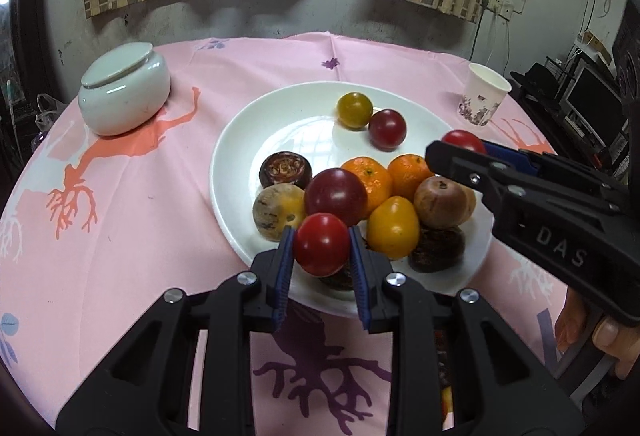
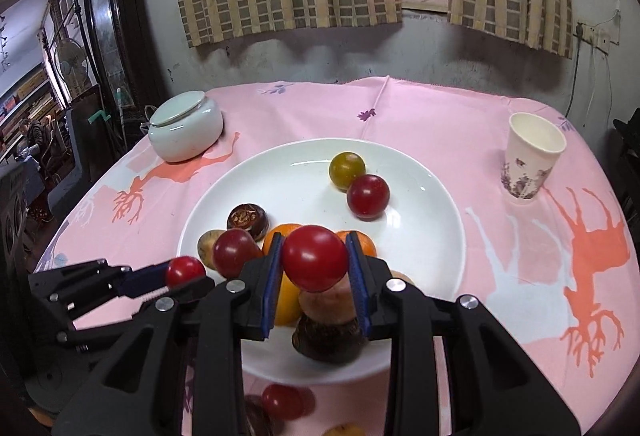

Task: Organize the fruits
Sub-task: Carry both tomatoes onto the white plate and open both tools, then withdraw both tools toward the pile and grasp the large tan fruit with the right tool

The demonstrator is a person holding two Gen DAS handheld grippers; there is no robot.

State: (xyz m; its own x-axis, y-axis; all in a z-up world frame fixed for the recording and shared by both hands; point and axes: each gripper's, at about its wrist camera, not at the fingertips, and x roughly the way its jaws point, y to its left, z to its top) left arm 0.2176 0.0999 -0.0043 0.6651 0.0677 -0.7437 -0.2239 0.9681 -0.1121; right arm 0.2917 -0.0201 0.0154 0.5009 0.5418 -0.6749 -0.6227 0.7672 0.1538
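Left wrist view, left tongs (image 1: 322, 248) clamping red tomato (image 1: 321, 244), right tongs (image 2: 314, 260) clamping another tomato (image 2: 315, 258)

Your near half of the white plate (image 2: 436, 203) is crowded: oranges (image 1: 368, 179), tomatoes and dark fruits lie packed together there, touching one another. The far half is mostly bare, with only a yellow-green tomato (image 2: 347, 170) and a dark red tomato (image 2: 367, 195) side by side at the far right. On the desk (image 2: 440, 123), the lidded ceramic jar (image 2: 186, 131) stands far left and the paper cup (image 2: 532, 159) far right, both well apart from the plate. Between them you have open cloth. A loose red tomato (image 2: 282, 402) lies just off the plate's near rim.
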